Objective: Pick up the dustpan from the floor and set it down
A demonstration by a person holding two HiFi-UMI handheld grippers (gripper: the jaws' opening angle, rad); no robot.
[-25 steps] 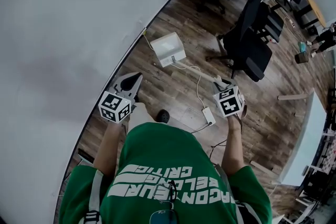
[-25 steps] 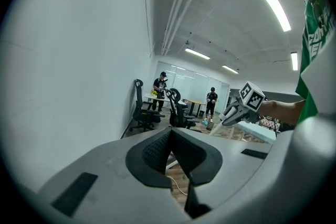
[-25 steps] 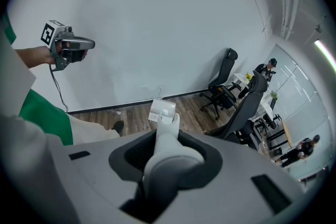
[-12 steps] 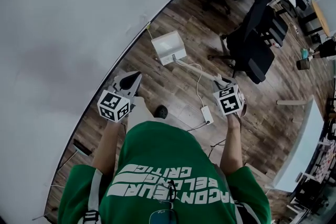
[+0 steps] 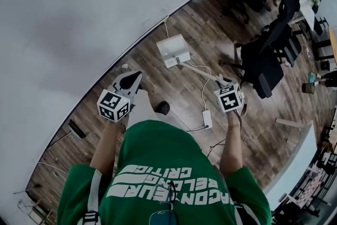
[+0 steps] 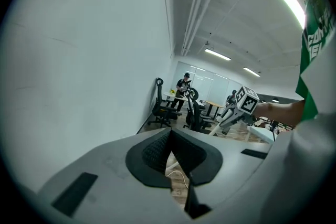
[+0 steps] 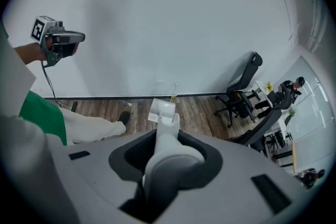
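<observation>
The floor [image 5: 247,129] is dark wood plank and runs up to a plain white wall [image 5: 63,18] with a dark skirting strip along its foot. Black office chairs [image 5: 268,60] stand at the far right, with desks and a couple of people beyond them. Strip lights run along the ceiling. A white cable trails over the boards to a small white power block [image 5: 207,118], close to the person's black shoe [image 5: 163,108].

The white dustpan [image 5: 174,49] sits far from the person, near the wall, with its pan low over the boards. I cannot tell whether it touches them. Its long handle [image 7: 165,157] slants back towards the person, into the right gripper [image 5: 220,81], whose jaws are clamped around it. The left gripper [image 5: 138,76] is held out on the left, nearer the wall. Its jaws meet at the tips with nothing between them.

The only writing is the white lettering on the person's green shirt [image 5: 168,145]. It shows upside down from above, and only "CRITIC" reads with any confidence. The cubes on both grippers carry black-and-white square markers, no words.
</observation>
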